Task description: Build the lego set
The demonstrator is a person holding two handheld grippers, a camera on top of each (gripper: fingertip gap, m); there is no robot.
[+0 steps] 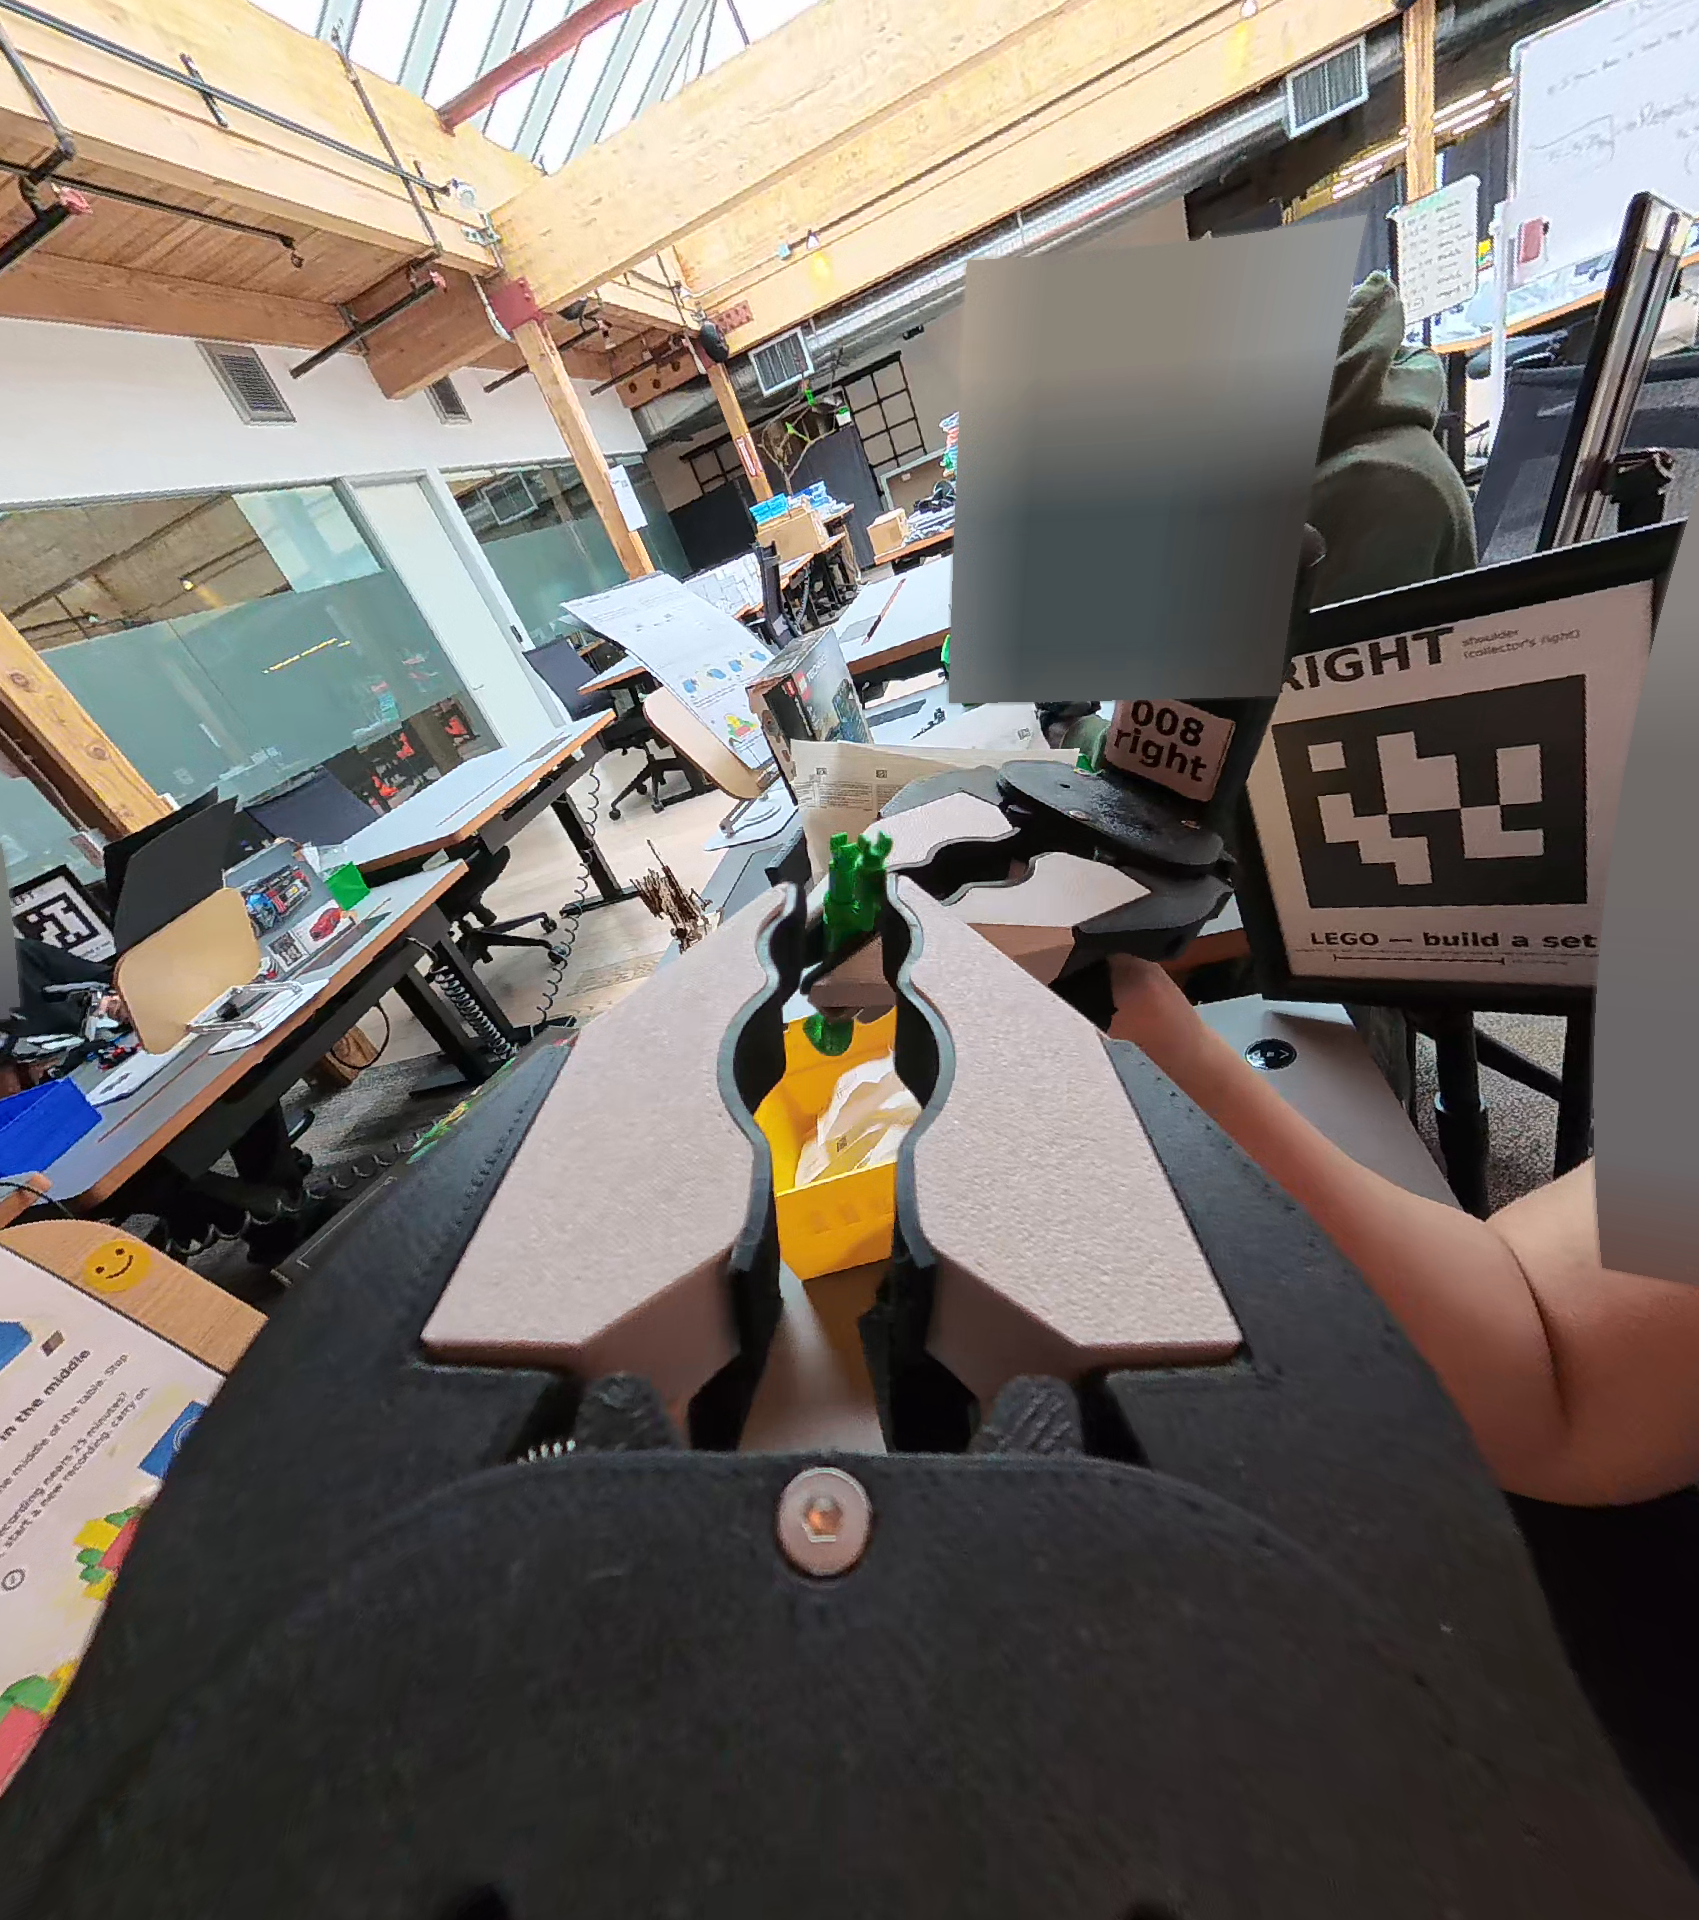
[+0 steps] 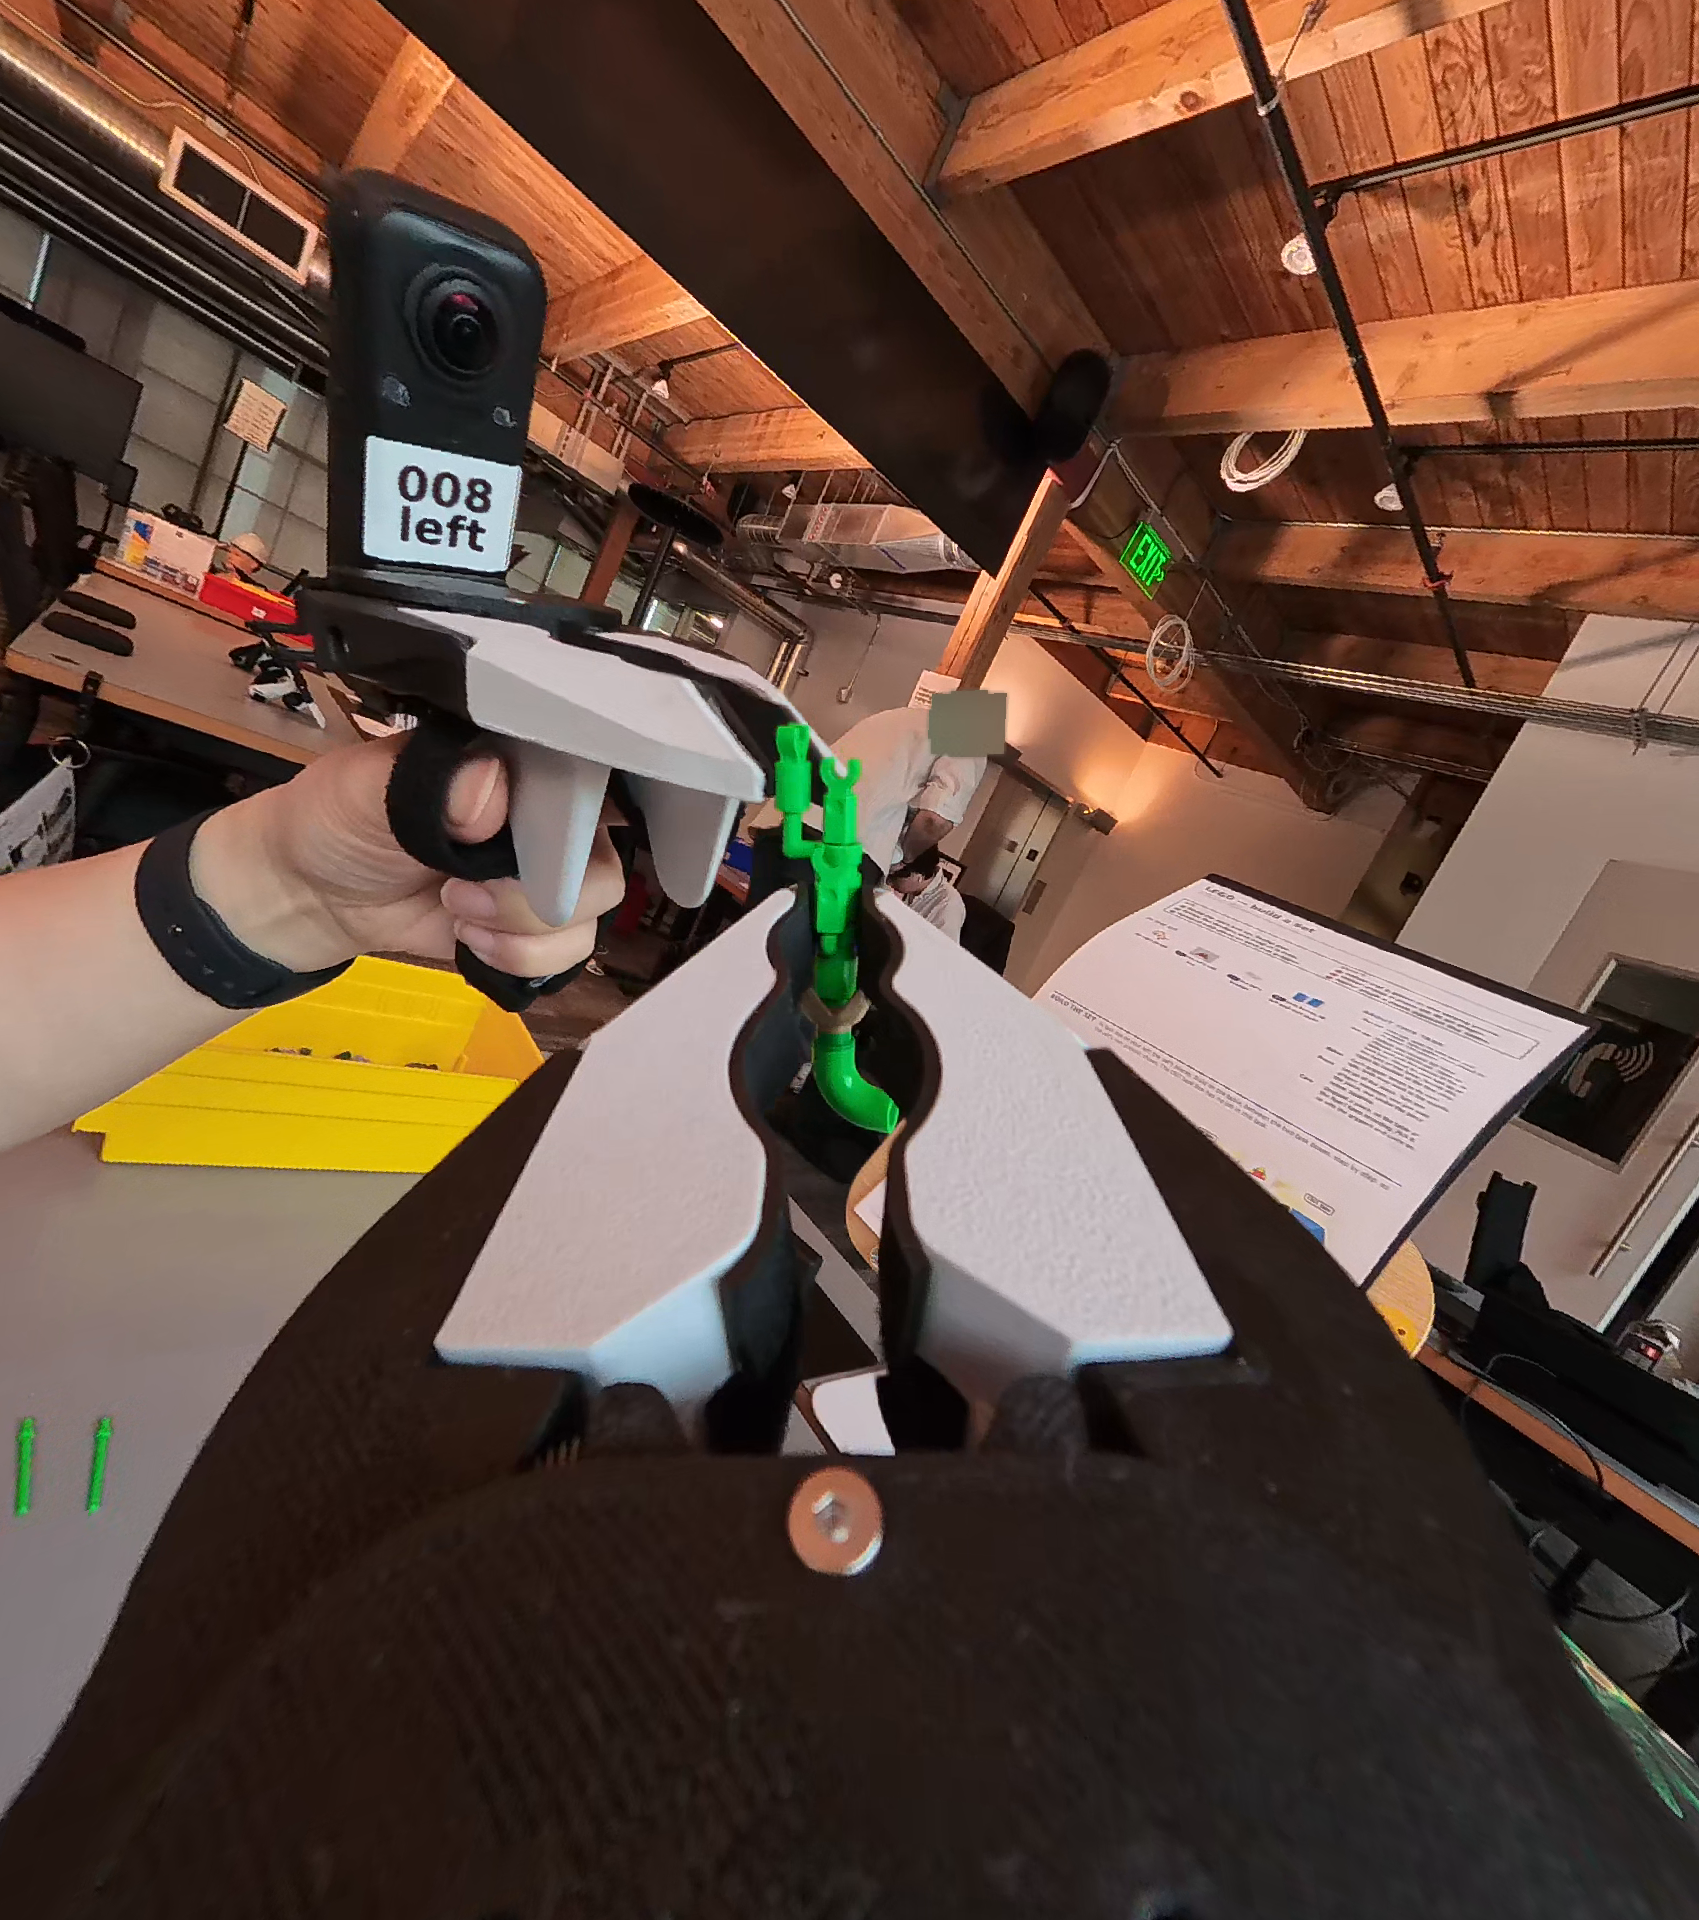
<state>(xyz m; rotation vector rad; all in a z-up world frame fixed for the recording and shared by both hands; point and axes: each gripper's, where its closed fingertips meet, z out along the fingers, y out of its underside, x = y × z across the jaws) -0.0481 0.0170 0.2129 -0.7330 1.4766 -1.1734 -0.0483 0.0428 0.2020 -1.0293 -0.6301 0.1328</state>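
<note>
A bright green lego plant stem (image 2: 832,935) with two clawed branches on top, a tan ring and a curved foot is held up in the air. My right gripper (image 2: 832,904) is shut on the stem's middle. My left gripper (image 2: 774,774) comes in from the left and its tips close on the upper left branch (image 2: 791,764). In the left wrist view the green stem (image 1: 850,894) sits between the nearly closed fingers of my left gripper (image 1: 847,896), and the tip of my right gripper (image 1: 829,992) pokes in just below it.
A yellow parts bin (image 2: 305,1081) stands on the grey table (image 2: 149,1351), also seen below the grippers (image 1: 824,1216). Two thin green spike pieces (image 2: 60,1465) lie on the table at left. An instruction board (image 2: 1292,1039) stands at right, a marker sign (image 1: 1427,810) behind. Less than 4 cm separates the two grippers' tips.
</note>
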